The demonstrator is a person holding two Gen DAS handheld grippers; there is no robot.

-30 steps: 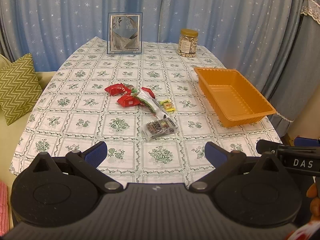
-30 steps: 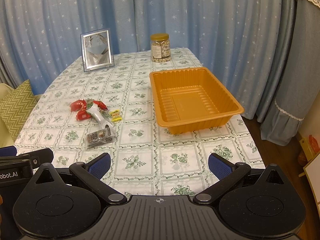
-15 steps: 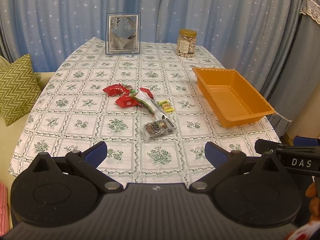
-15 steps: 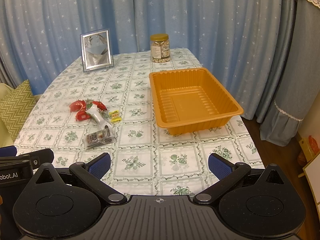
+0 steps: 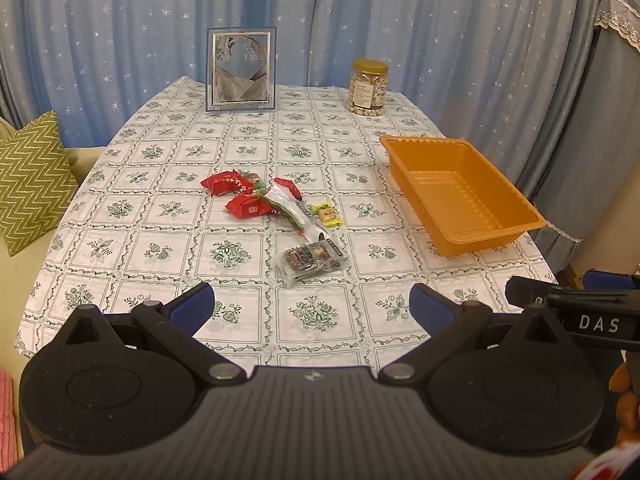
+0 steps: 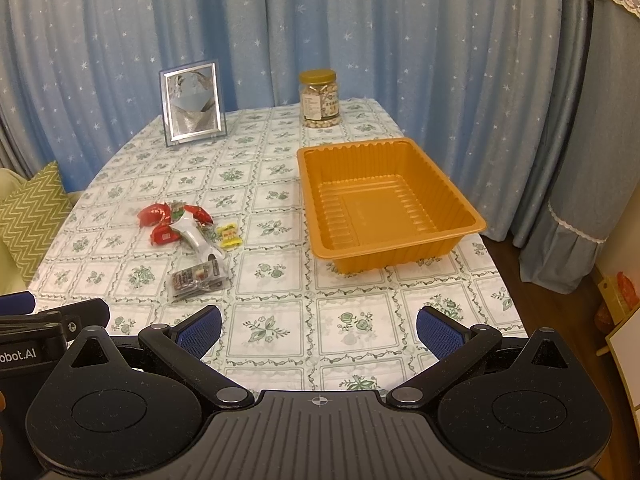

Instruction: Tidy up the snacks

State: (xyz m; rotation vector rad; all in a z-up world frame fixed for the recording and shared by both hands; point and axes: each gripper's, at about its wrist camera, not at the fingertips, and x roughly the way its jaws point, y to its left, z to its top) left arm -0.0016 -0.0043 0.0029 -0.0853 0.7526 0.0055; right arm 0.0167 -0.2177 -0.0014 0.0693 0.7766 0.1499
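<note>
Pre-grasp: left gripper [image 5: 311, 307] and right gripper [image 6: 318, 327] both wide, empty (orange tray [image 6: 464, 210] bare), next reach the nearest snack packet [image 5: 311, 259].

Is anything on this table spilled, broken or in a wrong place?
Nothing spilled or broken. The snack packets lie in a loose heap on the tablecloth, beside the empty orange tray, not in it.
</note>
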